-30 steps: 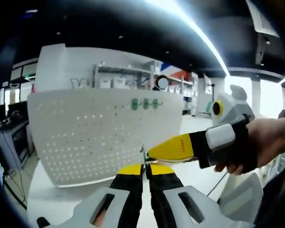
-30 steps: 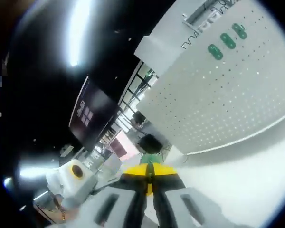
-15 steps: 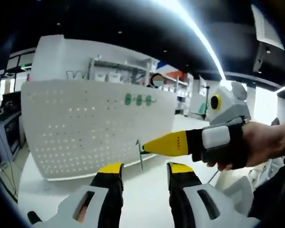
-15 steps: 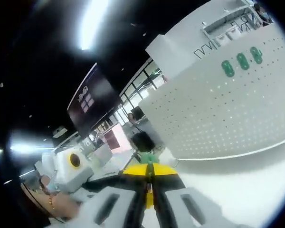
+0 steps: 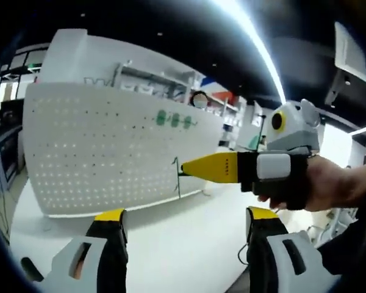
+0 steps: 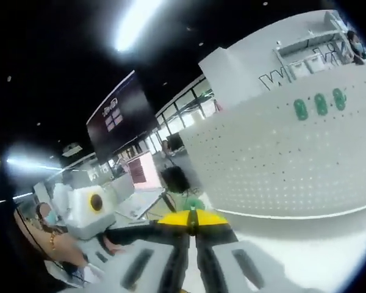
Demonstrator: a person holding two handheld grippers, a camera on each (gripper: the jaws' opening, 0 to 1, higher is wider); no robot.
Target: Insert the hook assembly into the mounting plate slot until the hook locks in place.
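White table (image 5: 189,244) is carrying the upright pegboard (image 5: 110,152); right gripper (image 5: 182,168) is pinching the thin, stiff, light wire hook (image 5: 177,180) by its top, left gripper (image 5: 186,223) fingers released

The hook (image 5: 176,177) pinched at my right gripper (image 5: 182,171) tip is too thin to make out; my left gripper (image 5: 183,235) bodies are cut off below.
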